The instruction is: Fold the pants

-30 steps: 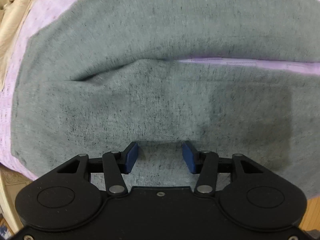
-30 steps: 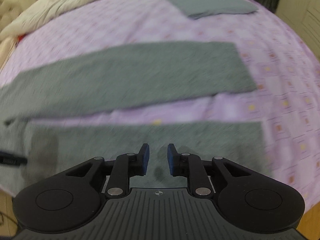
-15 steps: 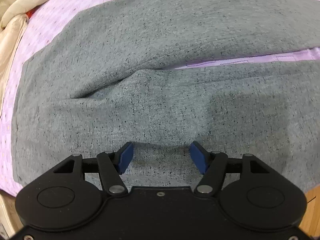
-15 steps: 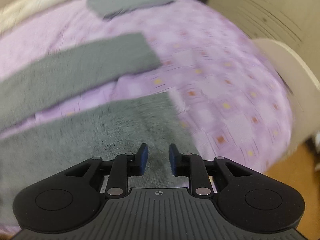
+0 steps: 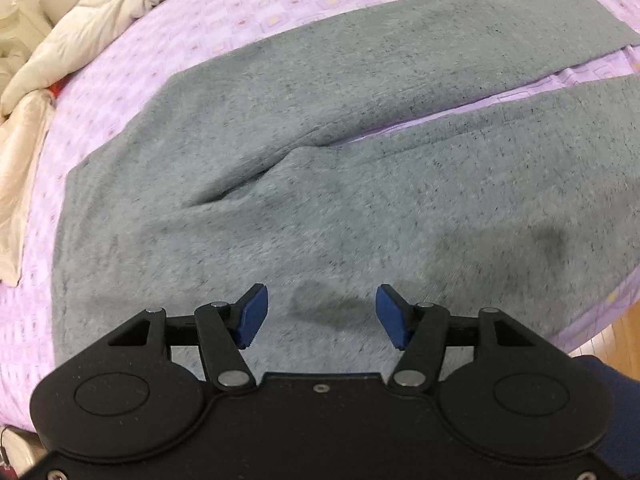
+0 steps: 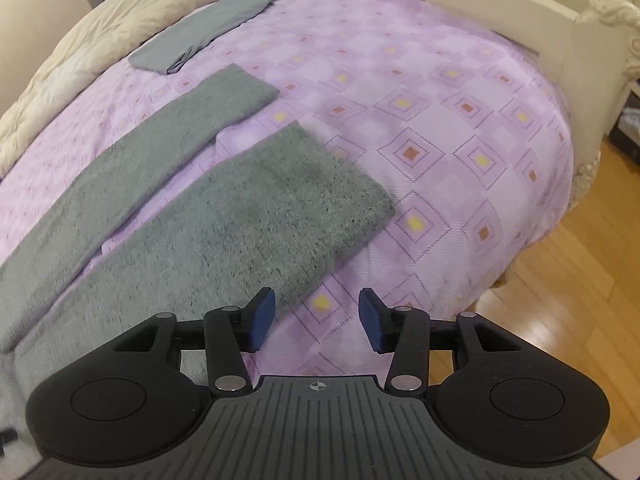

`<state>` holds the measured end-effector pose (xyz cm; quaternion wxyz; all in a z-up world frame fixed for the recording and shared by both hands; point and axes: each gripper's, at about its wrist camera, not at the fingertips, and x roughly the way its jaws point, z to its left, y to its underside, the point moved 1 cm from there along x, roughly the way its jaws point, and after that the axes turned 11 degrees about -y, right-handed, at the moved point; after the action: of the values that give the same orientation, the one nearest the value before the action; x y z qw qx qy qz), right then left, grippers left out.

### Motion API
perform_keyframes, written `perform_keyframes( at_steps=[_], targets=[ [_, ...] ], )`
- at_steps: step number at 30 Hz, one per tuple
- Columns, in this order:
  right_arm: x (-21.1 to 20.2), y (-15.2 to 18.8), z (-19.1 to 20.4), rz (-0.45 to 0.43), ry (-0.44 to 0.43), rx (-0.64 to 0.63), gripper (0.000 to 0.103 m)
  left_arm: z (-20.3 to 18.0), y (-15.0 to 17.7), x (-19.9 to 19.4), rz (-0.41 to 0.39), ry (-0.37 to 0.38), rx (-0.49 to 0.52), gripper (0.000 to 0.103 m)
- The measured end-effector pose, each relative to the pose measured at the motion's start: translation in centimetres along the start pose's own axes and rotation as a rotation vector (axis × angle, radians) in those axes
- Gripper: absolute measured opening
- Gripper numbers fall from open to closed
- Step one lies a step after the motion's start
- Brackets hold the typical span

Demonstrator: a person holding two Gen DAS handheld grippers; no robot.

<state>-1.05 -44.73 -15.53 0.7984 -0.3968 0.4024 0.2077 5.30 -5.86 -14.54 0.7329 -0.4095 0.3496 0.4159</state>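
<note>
The grey pants (image 5: 304, 184) lie spread flat on the purple-sheeted bed (image 6: 460, 92), waist end toward the bed's near-left side and the two legs running apart toward the footboard (image 6: 540, 28), with a strip of sheet showing between them. A second ago the left gripper (image 5: 318, 316) hung close over the seat of the pants; now it has lifted and drawn back, so the waist edge and the cream duvet (image 5: 92, 40) at the far-left edge come into its view, and its jaws are easing slightly inward with nothing between them. The right gripper (image 6: 317, 318) has swept along the nearer leg (image 6: 240, 232) from mid-length to just past the hem, where it hangs over bare sheet near the bed's front edge; its jaws are opening and hold nothing. A folded grey cloth (image 6: 204, 32) sits well apart at the far edge. Judging from this, no fold is made yet: the hands seem to be taking up stations at waist and hem, probably to lay one leg over the other.
</note>
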Motion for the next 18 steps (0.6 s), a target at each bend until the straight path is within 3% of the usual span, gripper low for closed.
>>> perform_keyframes(
  at_steps=[9, 10, 12, 14, 18],
  targets=[
    [3.2, -1.2, -0.3, 0.044, -0.066, 0.057, 0.044, 1.7, 2.5, -0.6, 0.123, -0.003, -0.169, 0.064],
    [3.3, -1.4, -0.2, 0.051, -0.081, 0.058, 0.04, 1.8, 3.0, -0.7, 0.142, 0.001, -0.195, 0.064],
    [3.4, -2.0, 0.0, 0.081, -0.101, 0.052, 0.011, 1.9, 4.0, -0.7, 0.19, 0.011, -0.248, 0.064],
    [2.8, -2.9, 0.6, 0.079, -0.122, 0.023, 0.006, 2.3, 4.8, -0.6, 0.235, 0.019, -0.311, 0.064],
    [1.0, -4.4, 2.0, 0.055, -0.196, -0.05, 0.005, 4.0, 6.4, -0.5, 0.315, 0.037, -0.479, 0.064]
  ],
)
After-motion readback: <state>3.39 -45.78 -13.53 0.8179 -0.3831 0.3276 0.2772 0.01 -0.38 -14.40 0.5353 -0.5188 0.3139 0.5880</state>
